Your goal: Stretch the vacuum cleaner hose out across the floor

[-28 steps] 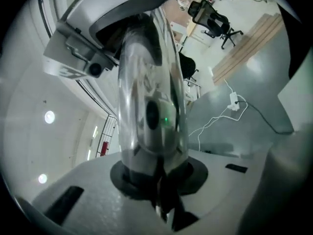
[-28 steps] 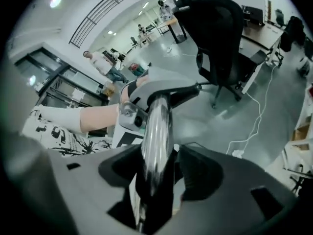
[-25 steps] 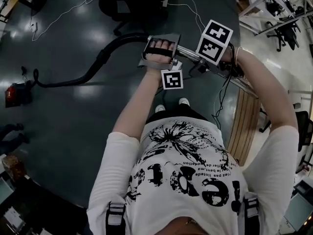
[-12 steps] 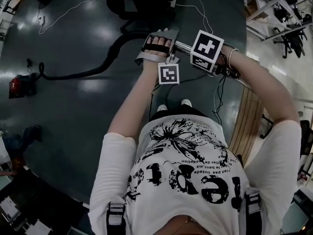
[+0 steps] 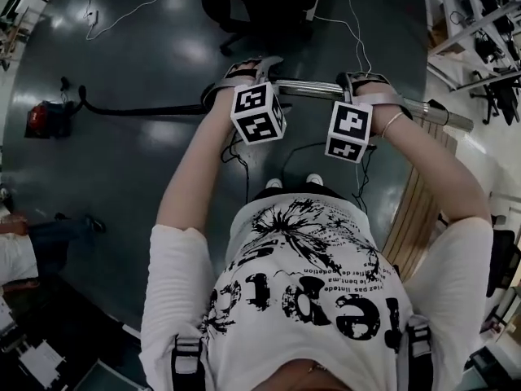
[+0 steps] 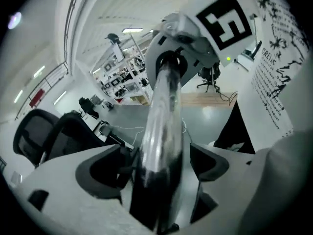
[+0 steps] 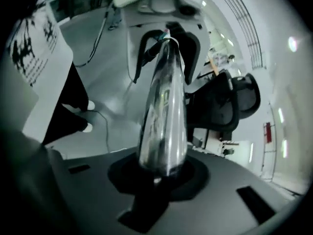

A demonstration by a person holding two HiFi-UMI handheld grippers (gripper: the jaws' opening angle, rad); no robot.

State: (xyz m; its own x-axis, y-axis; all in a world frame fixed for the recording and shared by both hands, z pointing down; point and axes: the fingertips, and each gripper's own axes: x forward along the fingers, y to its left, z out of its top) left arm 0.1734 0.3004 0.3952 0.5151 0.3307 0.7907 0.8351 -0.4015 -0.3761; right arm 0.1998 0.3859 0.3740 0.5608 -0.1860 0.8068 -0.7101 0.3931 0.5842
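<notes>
A: What does the head view show?

B: A person stands over a dark floor, holding a chrome tube [image 5: 313,89] level in front of the body. The left gripper [image 5: 244,73] is at the tube's left end. The right gripper [image 5: 368,84] is further right along the tube. A black hose [image 5: 138,110] runs from the tube's left end across the floor to a red vacuum [image 5: 45,120], far to the tube's left. The hose lies almost straight.

A: And the left gripper view?

B: Its jaws stand apart and have just been opening. The tube [image 6: 164,111] lies between them, and a gap shows on one side of it.

A: The right gripper view?

B: Its jaws have just been closing and are now clamped on the tube [image 7: 164,102].

A: What could go wrong from here?

B: Probably only one grip carries the tube now. The hose's weight hangs on the tube's left end, so the tube may dip or twist in the right gripper and slide out. A hard pull might also drag the vacuum toward the tube instead of stretching the hose.
</notes>
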